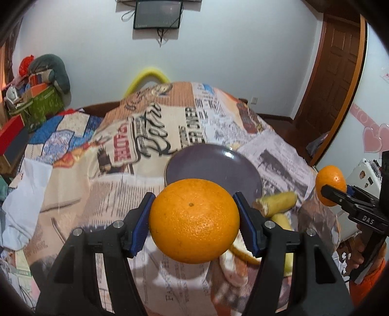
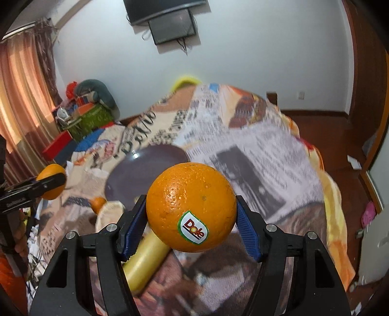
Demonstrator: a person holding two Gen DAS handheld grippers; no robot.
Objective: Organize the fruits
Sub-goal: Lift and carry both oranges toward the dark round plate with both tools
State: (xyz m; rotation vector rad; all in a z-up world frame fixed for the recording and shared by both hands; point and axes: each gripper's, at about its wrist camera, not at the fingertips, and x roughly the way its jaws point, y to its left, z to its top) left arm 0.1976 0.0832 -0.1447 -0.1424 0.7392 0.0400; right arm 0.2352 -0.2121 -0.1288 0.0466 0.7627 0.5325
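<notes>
My left gripper (image 1: pixel 193 220) is shut on a large orange (image 1: pixel 193 220), held above the printed cloth in front of a purple plate (image 1: pixel 218 165). My right gripper (image 2: pixel 191 214) is shut on an orange with a Dole sticker (image 2: pixel 191 206), also held above the cloth near the plate (image 2: pixel 145 167). Each gripper and its orange shows at the edge of the other's view: the right one's orange (image 1: pixel 331 181), the left one's orange (image 2: pixel 51 181). Bananas (image 1: pixel 277 203) and orange peel (image 1: pixel 243 252) lie on the cloth under the grippers. A banana (image 2: pixel 145 262) lies under my right gripper.
The table is covered by a newspaper-print cloth (image 1: pixel 121 170). Boxes and bags are piled at the back left (image 1: pixel 39 97). A wooden door (image 1: pixel 335 80) stands at the right, and a small screen (image 1: pixel 158 13) hangs on the wall. A small orange piece (image 2: pixel 98 203) lies near the peel.
</notes>
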